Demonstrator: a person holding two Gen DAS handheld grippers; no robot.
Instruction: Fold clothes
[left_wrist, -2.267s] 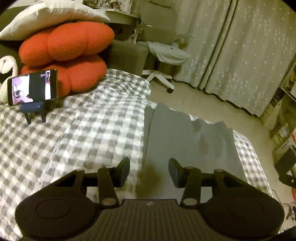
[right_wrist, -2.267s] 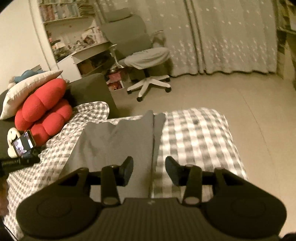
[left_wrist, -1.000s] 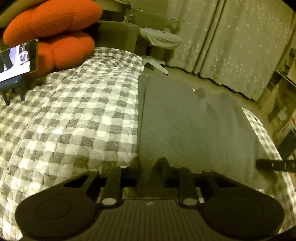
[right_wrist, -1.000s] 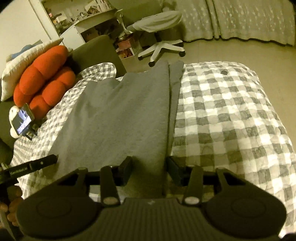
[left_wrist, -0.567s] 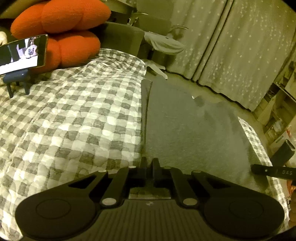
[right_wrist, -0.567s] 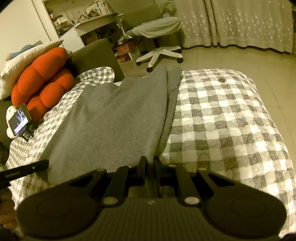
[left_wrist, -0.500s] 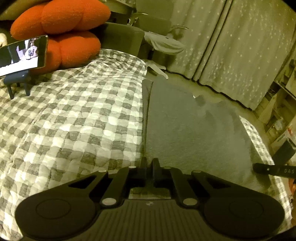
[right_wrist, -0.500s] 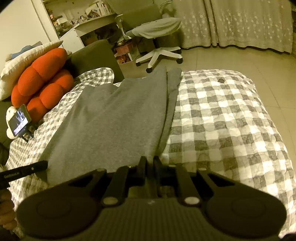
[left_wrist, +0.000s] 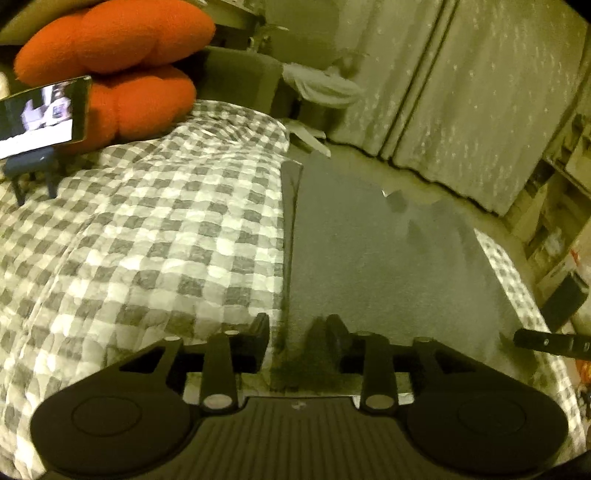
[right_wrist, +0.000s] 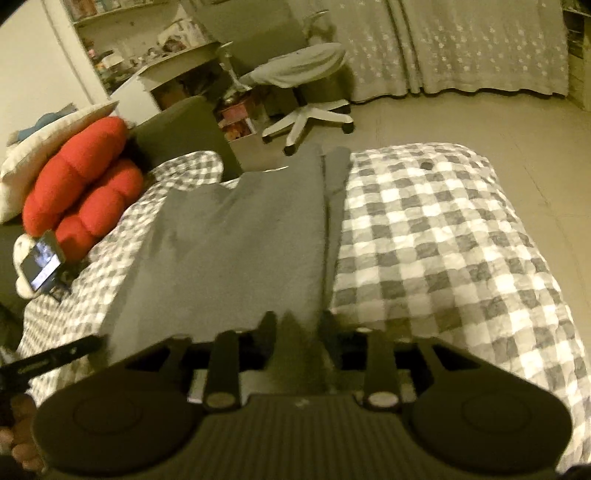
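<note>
The grey garment (right_wrist: 236, 258) lies flat on the checked bedcover (right_wrist: 436, 251), with a narrow strip folded along one side. It looks soft and light – it will sag if lifted by one point. The left gripper (left_wrist: 297, 332) and right gripper (right_wrist: 299, 328) are opening, each with a near corner between the jaws – good places to take hold.

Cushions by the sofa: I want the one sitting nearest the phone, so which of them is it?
The lower red cushion, directly behind the phone on its stand. The upper red cushion and the white pillow sit higher and farther back.
</note>
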